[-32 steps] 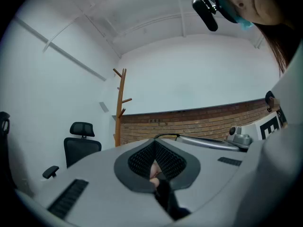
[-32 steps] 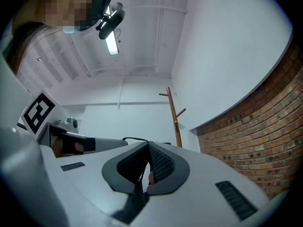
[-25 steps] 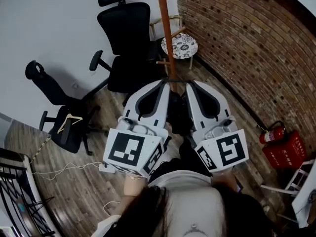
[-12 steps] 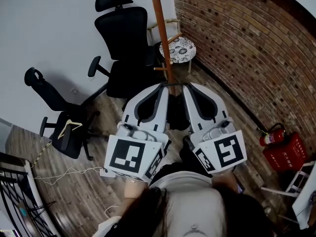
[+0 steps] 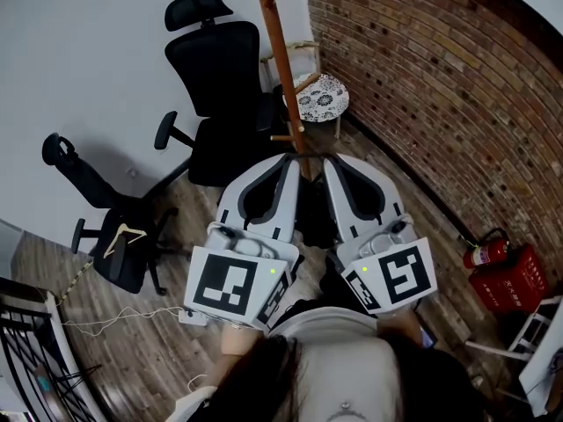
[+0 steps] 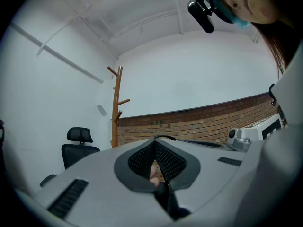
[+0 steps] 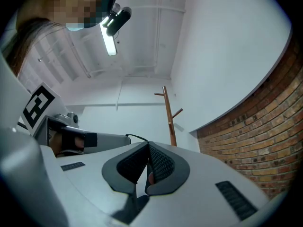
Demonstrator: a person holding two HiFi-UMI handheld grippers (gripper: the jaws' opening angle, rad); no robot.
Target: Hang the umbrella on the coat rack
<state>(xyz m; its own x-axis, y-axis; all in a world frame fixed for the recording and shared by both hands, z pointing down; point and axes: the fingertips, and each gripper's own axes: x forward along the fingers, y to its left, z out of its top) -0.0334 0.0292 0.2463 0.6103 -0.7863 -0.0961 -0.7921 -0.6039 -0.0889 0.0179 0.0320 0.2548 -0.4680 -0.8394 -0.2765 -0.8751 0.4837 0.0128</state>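
Note:
The wooden coat rack (image 5: pixel 280 60) stands by the corner; its pole also shows in the left gripper view (image 6: pixel 115 109) and the right gripper view (image 7: pixel 168 118). My left gripper (image 5: pixel 295 158) (image 6: pixel 155 139) and right gripper (image 5: pixel 327 158) (image 7: pixel 147 143) are side by side, tips just short of the pole near a low peg (image 5: pixel 281 137). Both are shut on a thin black strap (image 6: pixel 164 136) (image 7: pixel 137 136) that runs between their tips. A dark folded umbrella (image 5: pixel 314 207) hangs between and below them, mostly hidden.
A black office chair (image 5: pixel 220 77) stands left of the rack; a second one (image 5: pixel 106 209) carries a clothes hanger (image 5: pixel 123 234). A round patterned stool (image 5: pixel 321 98) sits behind the pole by the brick wall (image 5: pixel 422 86). A fire extinguisher (image 5: pixel 482 251) and red box (image 5: pixel 519 280) are at right.
Both grippers, still shut with the umbrella between them, have come slightly closer to the rack's pole; the view has shifted a little with them.

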